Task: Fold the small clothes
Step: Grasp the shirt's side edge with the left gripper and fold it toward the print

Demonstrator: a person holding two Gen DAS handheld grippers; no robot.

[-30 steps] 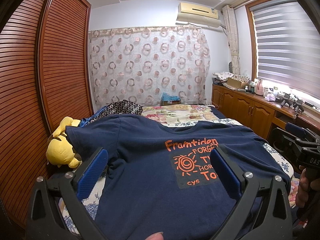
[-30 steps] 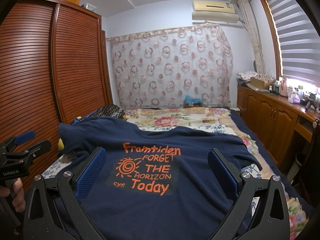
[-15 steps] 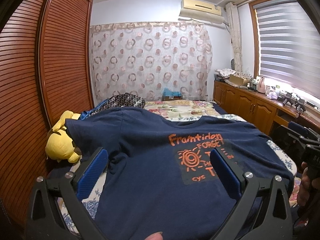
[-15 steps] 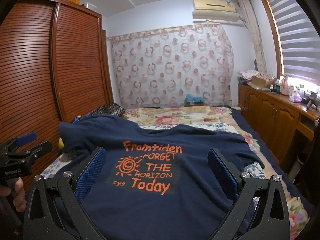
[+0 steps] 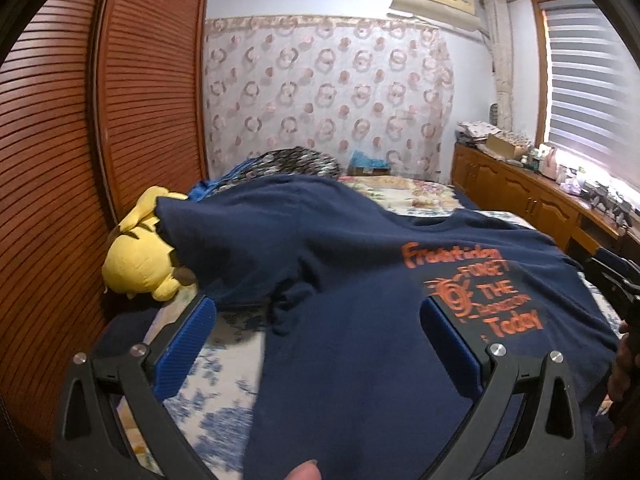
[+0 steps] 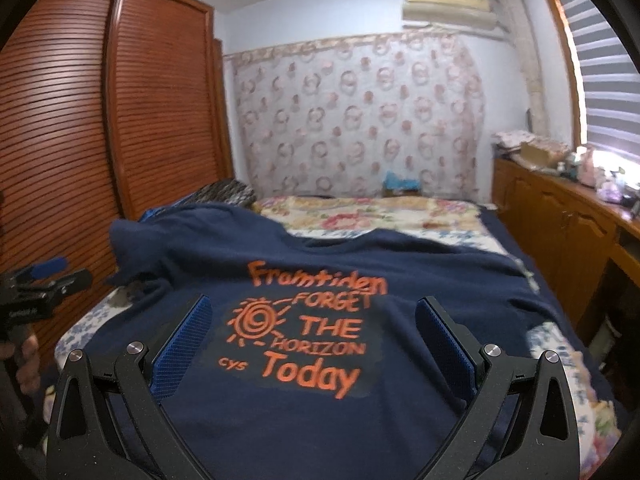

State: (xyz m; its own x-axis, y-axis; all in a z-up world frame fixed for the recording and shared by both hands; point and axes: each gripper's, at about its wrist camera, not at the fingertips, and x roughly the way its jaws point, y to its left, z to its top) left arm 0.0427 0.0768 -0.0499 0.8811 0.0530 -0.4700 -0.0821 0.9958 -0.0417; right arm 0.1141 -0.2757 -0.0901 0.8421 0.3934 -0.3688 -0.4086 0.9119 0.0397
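The shirt (image 6: 304,400) lies spread print-up across the bed (image 6: 372,212), and not one fold shows yet, so the whole job is ahead. Left gripper (image 5: 316,344) hovers with fingers wide, gripping nothing, near the shirt's left side where a sleeve (image 5: 224,232) drapes against a yellow plush (image 5: 136,256). Right gripper (image 6: 312,344) fingers wide too, empty, over the print (the far sleeve looks rumpled). Sleeves and body remain to fold

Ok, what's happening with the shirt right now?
Left gripper open, right gripper open. Navy T-shirt spread on bed, unfolded. Yellow plush toy under its sleeve.
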